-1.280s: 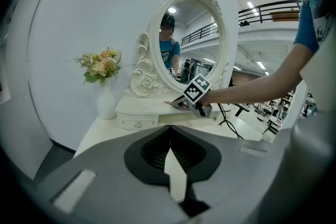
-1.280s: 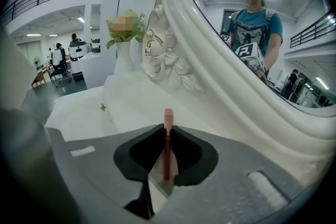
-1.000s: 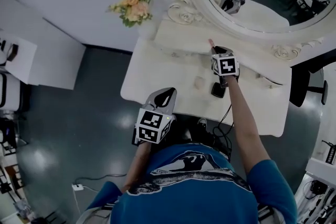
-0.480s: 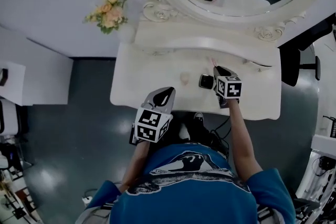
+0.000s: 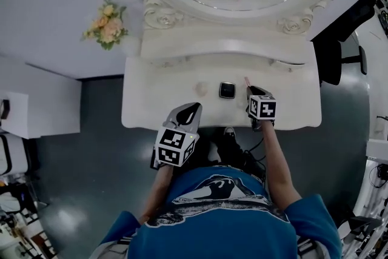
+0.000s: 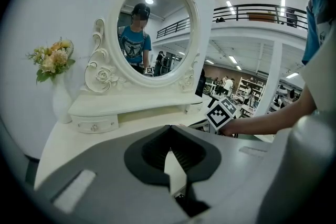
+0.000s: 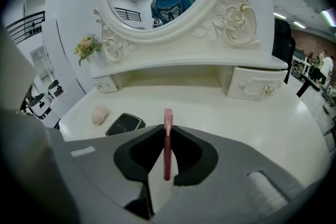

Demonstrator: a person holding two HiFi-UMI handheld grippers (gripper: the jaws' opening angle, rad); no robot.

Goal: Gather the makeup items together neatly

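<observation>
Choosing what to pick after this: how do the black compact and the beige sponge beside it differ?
The black compact is dark, flat and square-edged; the beige sponge is pale, rounded and smaller. The compact lies nearer the right gripper, the sponge beyond it. Both lie free on the dressing table.

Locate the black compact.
In the head view the black compact lies on the dressing table, between the beige sponge to its left and the right gripper, shut on a pink stick, to its right.

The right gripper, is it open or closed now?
Closed, on a thin pink makeup stick: the right gripper has its jaws pressing it from both sides, and its tip sticks out over the table.
</observation>
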